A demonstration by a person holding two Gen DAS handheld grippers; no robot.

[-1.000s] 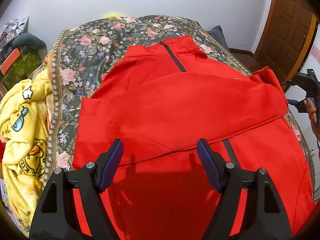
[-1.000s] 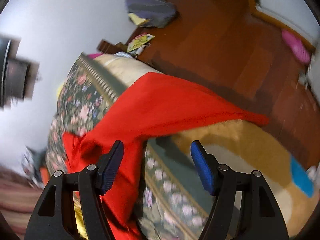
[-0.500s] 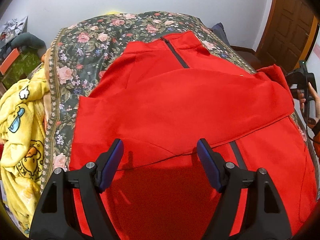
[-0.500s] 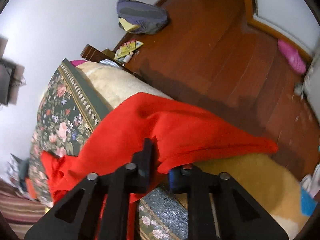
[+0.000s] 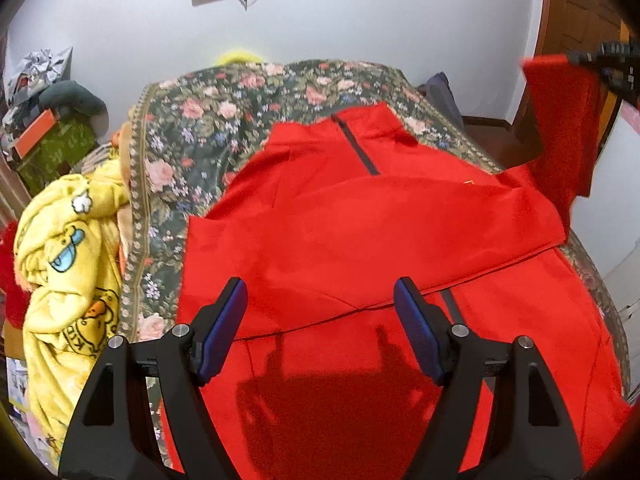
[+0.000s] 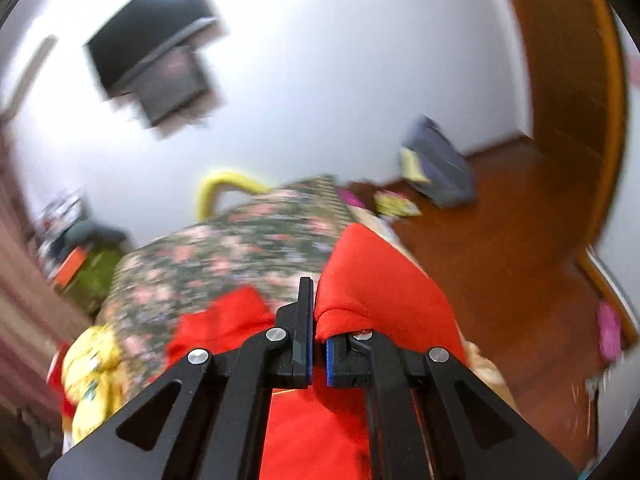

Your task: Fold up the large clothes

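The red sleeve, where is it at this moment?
In the left wrist view the red sleeve hangs lifted at the upper right, beside the wooden door, clamped in the shut right claw above the floral bedspread.

Right wrist view motion-blurred: wall-mounted screen [image 6: 152,68] doubled, floral bedspread [image 6: 224,256] pattern smeared. Red jacket [image 5: 360,232] hem cut off by frame bottom, partly behind left hand-held gripper [image 5: 320,320]. Right hand-held gripper [image 5: 608,62] cropped at frame edge. Clutter on shelf [image 5: 36,80] indistinct.

A bed [image 5: 192,148] wears a dark floral cover. A red jacket [image 5: 360,232] lies on it. A yellow blanket [image 5: 68,264] is heaped beside it.
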